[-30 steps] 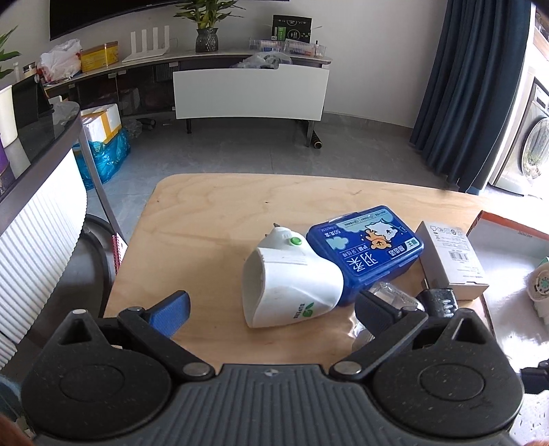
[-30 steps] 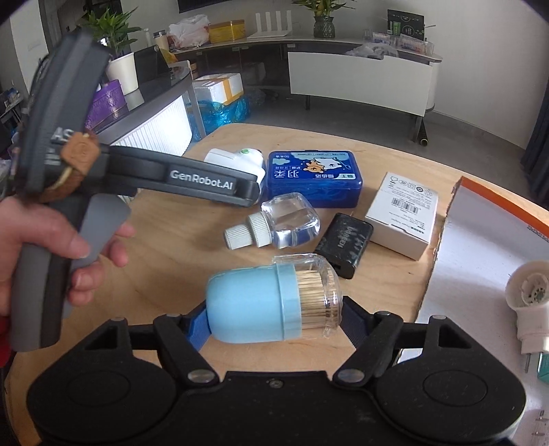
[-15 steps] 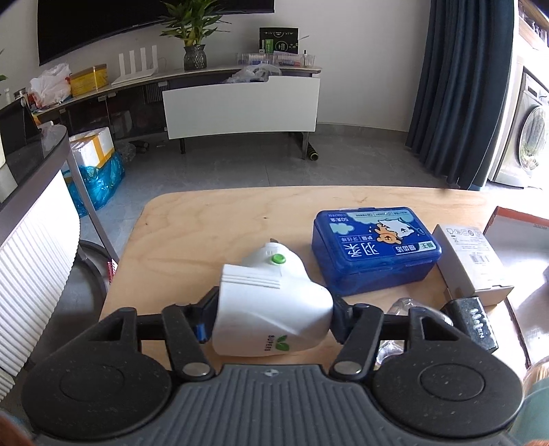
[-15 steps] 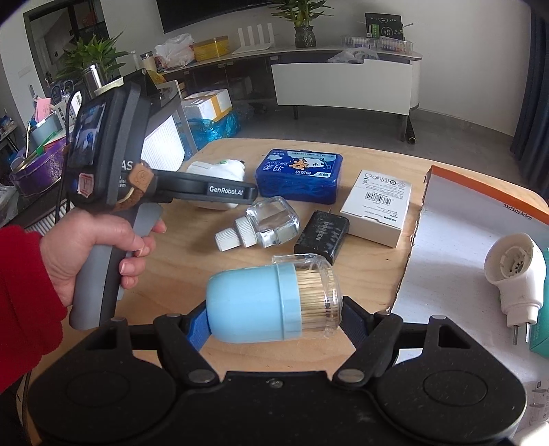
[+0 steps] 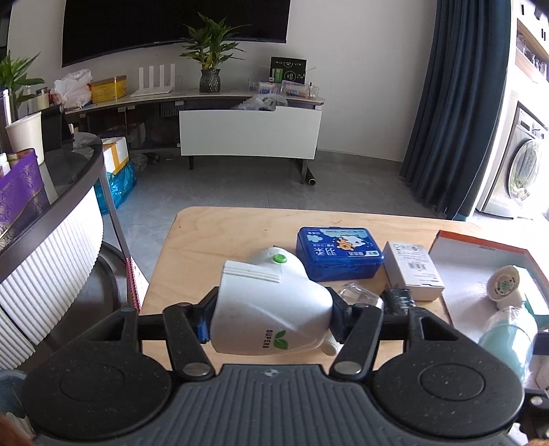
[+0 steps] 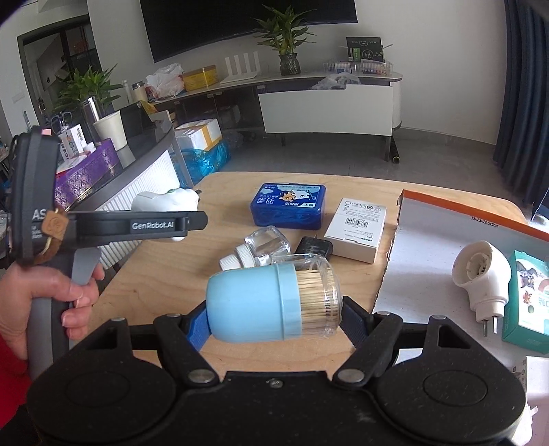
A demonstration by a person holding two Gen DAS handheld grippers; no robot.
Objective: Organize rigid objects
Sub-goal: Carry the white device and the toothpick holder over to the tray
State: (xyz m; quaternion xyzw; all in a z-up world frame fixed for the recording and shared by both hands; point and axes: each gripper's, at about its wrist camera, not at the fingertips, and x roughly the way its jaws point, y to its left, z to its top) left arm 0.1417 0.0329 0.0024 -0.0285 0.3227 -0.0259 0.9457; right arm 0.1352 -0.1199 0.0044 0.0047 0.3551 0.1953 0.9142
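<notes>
Home living room: wall-mounted TV (image 5: pixel 171 31) above long low media console (image 5: pixel 219 103), potted plant (image 5: pixel 209 51) and router (image 5: pixel 154 80) on it, dark blue curtain (image 5: pixel 459 103), washing machine (image 5: pixel 521 168) at right, grey tiled floor (image 5: pixel 240 185), wooden worktop (image 5: pixel 223 233) in foreground.

green carton (image 6: pixel 530 302) cut off, clear bottle (image 5: pixel 360 295) half hidden

Matt pale wood table (image 5: pixel 219 240)
</notes>
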